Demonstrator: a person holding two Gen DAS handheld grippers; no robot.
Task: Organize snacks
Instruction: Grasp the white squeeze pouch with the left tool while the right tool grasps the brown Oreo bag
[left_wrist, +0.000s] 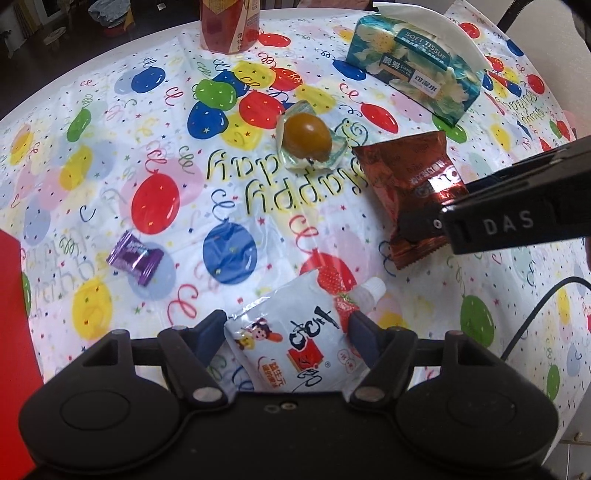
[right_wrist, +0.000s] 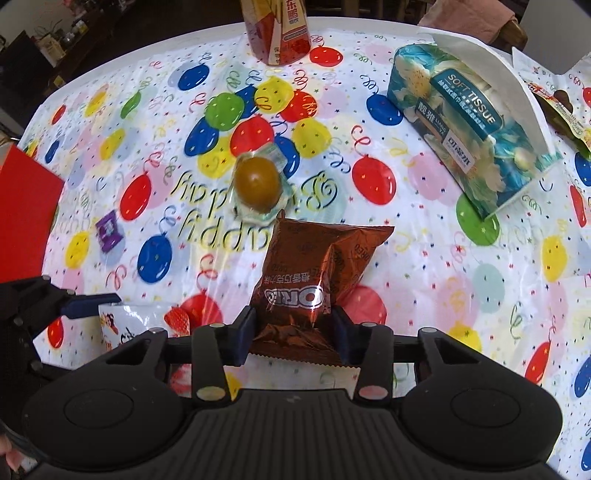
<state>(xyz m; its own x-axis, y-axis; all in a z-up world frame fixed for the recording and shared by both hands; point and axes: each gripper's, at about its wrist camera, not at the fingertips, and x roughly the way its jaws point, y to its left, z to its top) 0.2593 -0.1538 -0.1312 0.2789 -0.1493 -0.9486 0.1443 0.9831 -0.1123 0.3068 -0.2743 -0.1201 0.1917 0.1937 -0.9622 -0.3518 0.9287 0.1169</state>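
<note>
Fingers (left_wrist: 356, 325) of the left gripper (left_wrist: 288, 328) pinch a white strawberry drink pouch (left_wrist: 295, 339) at the near desk (left_wrist: 110, 155) edge; left, a purple candy (left_wrist: 135, 257). Right wrist view: the right gripper (right_wrist: 291, 328) clamps a brown Oreo packet (right_wrist: 314, 273); a wrapped egg (right_wrist: 257, 183) sits beyond, and a tissue pack (right_wrist: 476, 125) holds tissues far right.

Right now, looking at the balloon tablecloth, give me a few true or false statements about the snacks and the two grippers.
1. The left gripper straddles the white strawberry drink pouch. True.
2. The right gripper grips the small purple wrapped candy. False: its fingers flank the brown foil Oreo packet.
3. The vacuum-packed brown egg lies beyond the Oreo packet. True.
4. The teal floral tissue pack lies flat and sealed. False: a tissue sticks out.
</note>
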